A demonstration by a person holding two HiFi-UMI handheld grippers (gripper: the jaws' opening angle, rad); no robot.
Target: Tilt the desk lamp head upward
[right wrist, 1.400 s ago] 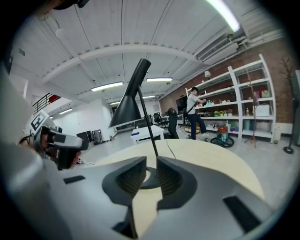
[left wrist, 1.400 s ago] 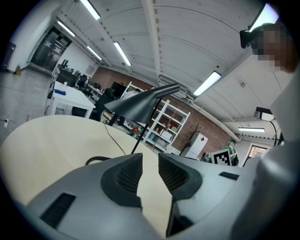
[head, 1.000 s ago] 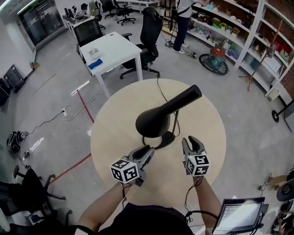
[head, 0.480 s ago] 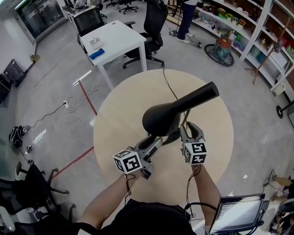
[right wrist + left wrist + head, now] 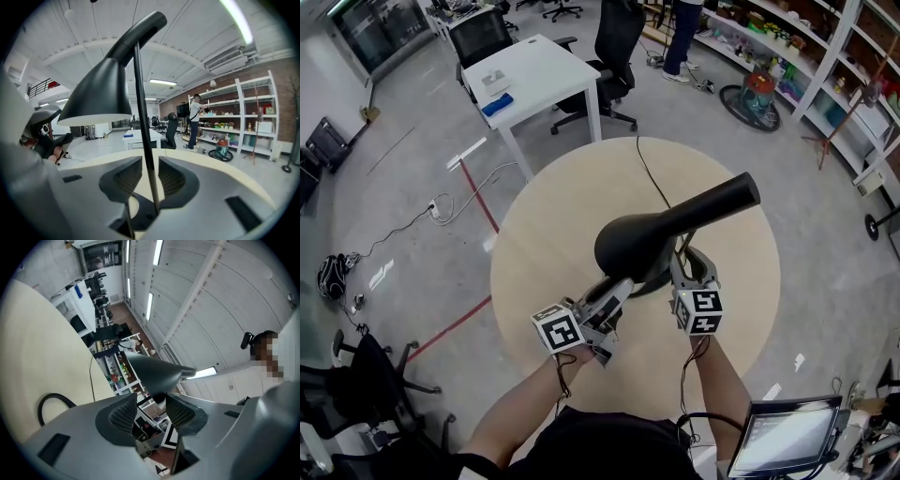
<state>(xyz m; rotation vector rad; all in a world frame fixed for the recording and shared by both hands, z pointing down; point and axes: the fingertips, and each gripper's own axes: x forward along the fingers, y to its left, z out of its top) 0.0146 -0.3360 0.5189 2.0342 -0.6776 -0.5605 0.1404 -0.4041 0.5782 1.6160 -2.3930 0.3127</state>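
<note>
Both claws have come forward from the near edge of the worktop (image 5: 546,246) to the lamp since a second ago, and the left claw (image 5: 617,291) has just been opening its jaws. They now stand wide apart. The rim of the lamp head (image 5: 642,242) sits just over the mouth of the gap, and no pad presses on it.

The right claw (image 5: 692,261), level with it and just beside it, has its jaws apart around the thin upright stem (image 5: 143,117). That stem runs close to one pad, but we see no squeeze on it.

From the left claw the head lies just above and a little ahead. Its long axis climbs from the wide mouth over the middle of the worktop to the narrow end toward the right edge. We judge the left claw the nearer one to the rim, placed to lift it, with the right claw placed to steady the stem.

Our head view hides the left claw's tips under the head, and only the left gripper view shows the rim over them. Only the right gripper view shows the stem between those jaws and the mouth facing down. Farther off, the cable (image 5: 649,178) runs to the far edge.
</note>
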